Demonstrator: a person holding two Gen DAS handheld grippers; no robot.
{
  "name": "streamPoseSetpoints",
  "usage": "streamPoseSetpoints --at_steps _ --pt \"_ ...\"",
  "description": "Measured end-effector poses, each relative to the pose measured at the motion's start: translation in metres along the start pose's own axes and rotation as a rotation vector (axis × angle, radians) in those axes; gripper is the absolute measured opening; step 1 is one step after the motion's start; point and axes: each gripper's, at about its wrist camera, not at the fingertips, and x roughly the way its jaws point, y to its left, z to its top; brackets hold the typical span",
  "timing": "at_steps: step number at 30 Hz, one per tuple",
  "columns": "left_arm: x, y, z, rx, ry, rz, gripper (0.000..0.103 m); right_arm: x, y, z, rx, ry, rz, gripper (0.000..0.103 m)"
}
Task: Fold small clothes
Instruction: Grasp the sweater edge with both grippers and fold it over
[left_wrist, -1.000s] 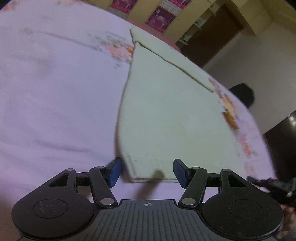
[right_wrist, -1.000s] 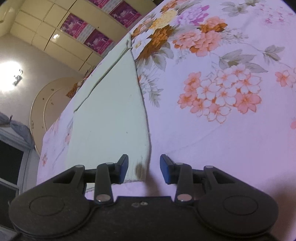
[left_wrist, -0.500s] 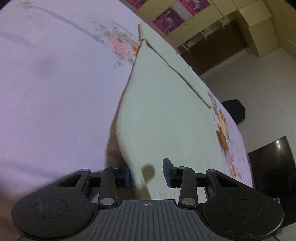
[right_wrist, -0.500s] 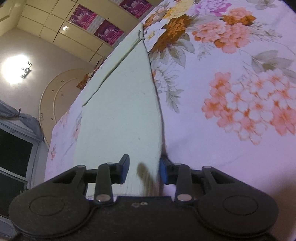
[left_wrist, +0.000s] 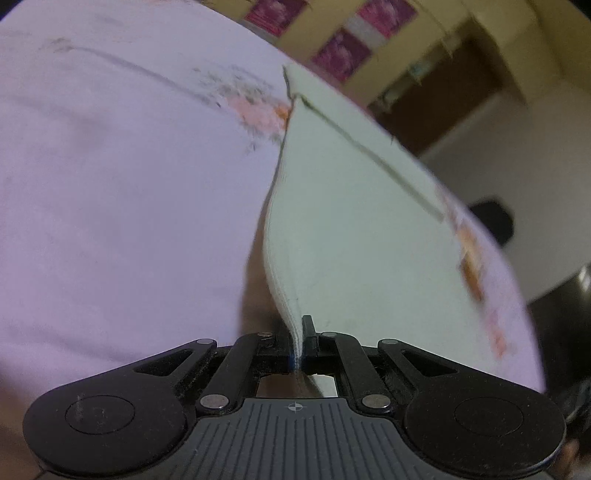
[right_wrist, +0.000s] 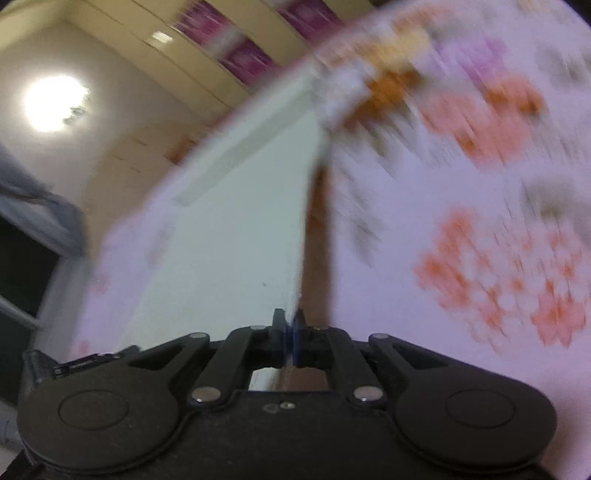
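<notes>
A pale green garment lies folded on a pink floral bedsheet. My left gripper is shut on the garment's near left corner, and the layered edge rises off the sheet into the pads. In the right wrist view, which is blurred, the pale green garment runs away from me. My right gripper is shut on its near right corner, and that edge is lifted with a shadow under it.
The floral bedsheet spreads wide to the right of the garment. Yellow cabinets with pink posters stand beyond the bed. A dark doorway and a dark object on the floor lie past the bed's far edge. A ceiling light glares at upper left.
Both grippers moved in over the garment's near corners and closed on them. The pinched edges now stand lifted off the sheet.
</notes>
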Motion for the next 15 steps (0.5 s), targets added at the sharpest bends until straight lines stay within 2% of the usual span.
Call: streamPoseSetpoints --at_steps 2,4,8,11,15 --pt "-0.012 -0.005 0.003 -0.013 -0.046 -0.045 0.003 0.001 -0.001 0.001 0.035 -0.003 0.006 0.004" --pt "-0.017 -0.007 0.008 -0.024 -0.057 -0.058 0.003 -0.011 0.003 0.005 0.067 -0.056 0.066 0.004" --pt "-0.030 -0.020 0.028 -0.038 -0.092 -0.101 0.003 -0.023 0.015 0.022 0.078 -0.099 0.095 0.004" --pt "-0.036 -0.045 0.059 -0.004 -0.132 -0.107 0.003 -0.032 0.035 0.049 0.056 -0.144 0.121 0.003" --pt "-0.030 -0.071 0.119 0.020 -0.169 -0.131 0.003 -0.028 0.064 0.109 0.037 -0.208 0.111 0.004"
